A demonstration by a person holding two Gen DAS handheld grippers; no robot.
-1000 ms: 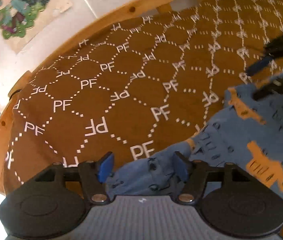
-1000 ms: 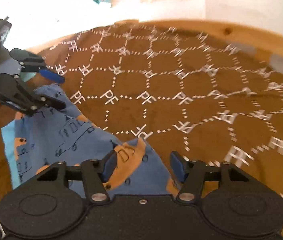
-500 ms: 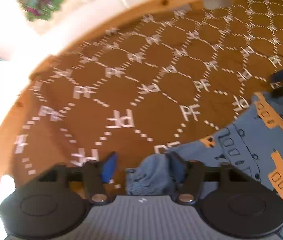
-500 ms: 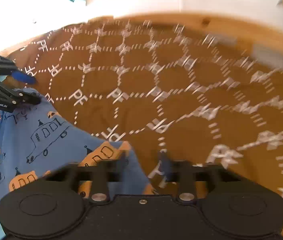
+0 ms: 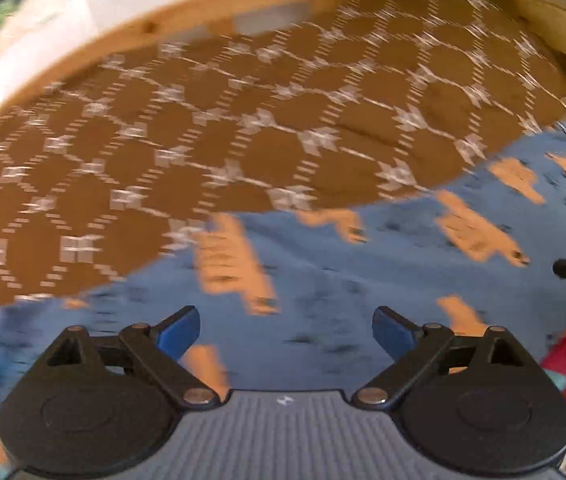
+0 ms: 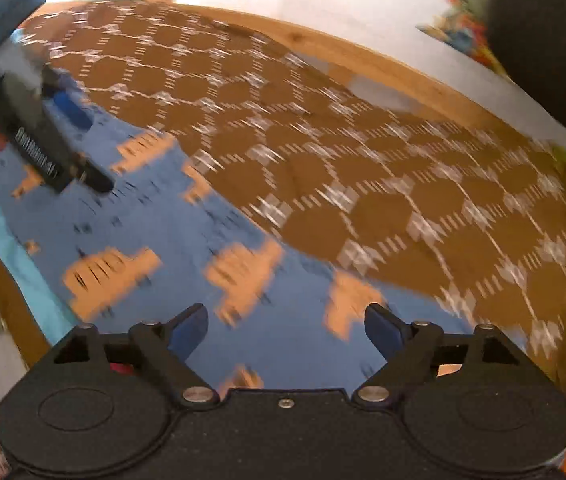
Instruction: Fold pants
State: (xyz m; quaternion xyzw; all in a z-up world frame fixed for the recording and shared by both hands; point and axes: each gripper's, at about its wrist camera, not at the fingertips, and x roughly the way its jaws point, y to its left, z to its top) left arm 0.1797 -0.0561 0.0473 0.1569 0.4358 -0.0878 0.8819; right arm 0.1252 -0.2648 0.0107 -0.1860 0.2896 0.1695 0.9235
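While soft blue pants (image 5: 323, 264) lie flat, both hand-held grippers (image 5: 286, 326) (image 6: 286, 326) gape wide, empty

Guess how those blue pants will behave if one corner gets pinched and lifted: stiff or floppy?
Probably floppy: the blue pants lie flat and follow the brown patterned cover, so a lifted corner would likely drape and drag the rest. Likely light, being thin printed cloth. Both the left hand-held gripper and right hand-held gripper are open above it, holding nothing.
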